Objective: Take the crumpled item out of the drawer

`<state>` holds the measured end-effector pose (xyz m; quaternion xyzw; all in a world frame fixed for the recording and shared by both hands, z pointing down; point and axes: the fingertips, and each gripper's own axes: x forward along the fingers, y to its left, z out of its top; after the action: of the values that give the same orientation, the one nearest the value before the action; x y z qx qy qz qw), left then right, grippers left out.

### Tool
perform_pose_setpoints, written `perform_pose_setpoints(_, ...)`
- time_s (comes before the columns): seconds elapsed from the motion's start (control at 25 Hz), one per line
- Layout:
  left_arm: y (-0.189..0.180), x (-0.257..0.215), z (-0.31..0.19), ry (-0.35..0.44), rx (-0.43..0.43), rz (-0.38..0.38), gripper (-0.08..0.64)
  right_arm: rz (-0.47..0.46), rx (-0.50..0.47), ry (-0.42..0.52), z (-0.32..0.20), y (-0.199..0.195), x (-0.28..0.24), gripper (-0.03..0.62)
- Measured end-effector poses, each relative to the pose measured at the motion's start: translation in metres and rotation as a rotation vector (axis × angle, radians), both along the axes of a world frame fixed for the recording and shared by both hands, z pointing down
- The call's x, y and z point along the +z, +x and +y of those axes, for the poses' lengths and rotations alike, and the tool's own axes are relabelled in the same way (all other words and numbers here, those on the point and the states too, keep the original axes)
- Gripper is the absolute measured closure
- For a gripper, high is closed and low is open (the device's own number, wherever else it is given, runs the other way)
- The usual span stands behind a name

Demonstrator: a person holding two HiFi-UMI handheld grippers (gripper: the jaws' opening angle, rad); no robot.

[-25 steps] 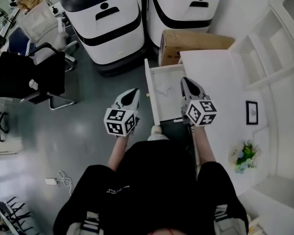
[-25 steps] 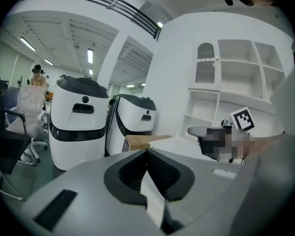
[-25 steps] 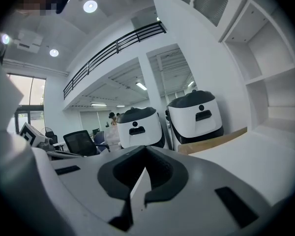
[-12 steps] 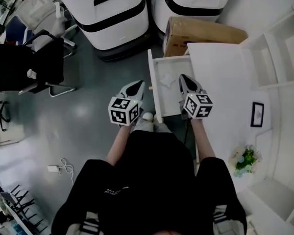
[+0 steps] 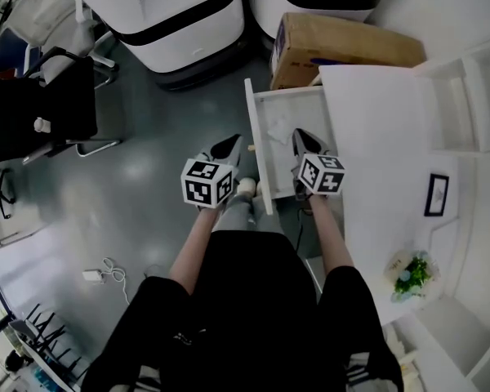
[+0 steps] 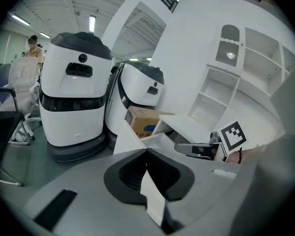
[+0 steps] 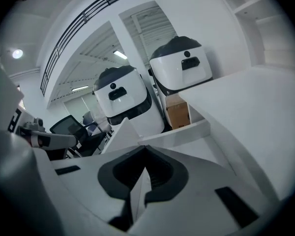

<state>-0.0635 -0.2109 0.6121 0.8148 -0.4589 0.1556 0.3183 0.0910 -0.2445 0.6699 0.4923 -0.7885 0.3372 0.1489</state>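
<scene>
**Left gripper** [image 5: 230, 147]: jaws closed together, nothing between them. It sits outside the drawer front, close by the knob, at nine o'clock of the right gripper.

**Right gripper** [image 5: 300, 139]: jaws fully closed, empty. It is poised over the drawer's interior.

**Drawer** [image 5: 259, 166]: white and shallow, pulled open from under the desk top [image 5: 384, 137].

**Crumpled item** [image 5: 278, 129]: a faint, pale wrinkled patch on the drawer floor, at about eleven o'clock of the right gripper's tips and apart from them. It is white on white, so its outline is uncertain.
- Handling, judged: light, soft and easily squashed, probably paper or thin film, and not fragile. It may skid on the smooth floor if nudged sideways.
- Hold, judged: pinch a raised fold near its middle from above. The jaws must part first.

**In the way**: the drawer front and walls block a low approach, and the desk top borders the three o'clock side.

**Beyond**:
- cardboard box [image 5: 343, 49] at twelve o'clock
- two white machines [image 5: 167, 11] at eleven
- black chair [image 5: 41, 109] at ten
- framed picture [image 5: 436, 195] and plant [image 5: 412, 273] at four, well apart from the work
</scene>
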Motion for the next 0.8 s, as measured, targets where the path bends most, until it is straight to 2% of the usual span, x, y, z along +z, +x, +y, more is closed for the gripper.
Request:
perform_pose_setpoints(0.2,0.001,0.026,-0.005,-0.05,-0.007,-0.005,0.563,0.053,0.057,-0.101,-0.003,0.006,0.045,0.6)
perform_pose_setpoints(0.4,0.001,0.044,-0.011,-0.081,-0.016,-0.012,0.563,0.057,0.116,-0.16,-0.01,0.012,0.076,0.595)
perform_pose_setpoints(0.48,0.002,0.049,-0.013,-0.091,-0.019,-0.01,0.561,0.047,0.141,-0.187,-0.012,0.014,0.087,0.512)
perform_pose_setpoints(0.72,0.002,0.067,-0.014,-0.131,-0.041,-0.012,0.563,0.017,0.2,-0.262,-0.016,0.017,0.115,0.421)
perform_pose_setpoints(0.8,0.003,0.073,-0.015,-0.144,-0.05,-0.007,0.562,-0.004,0.212,-0.289,-0.018,0.015,0.125,0.409)
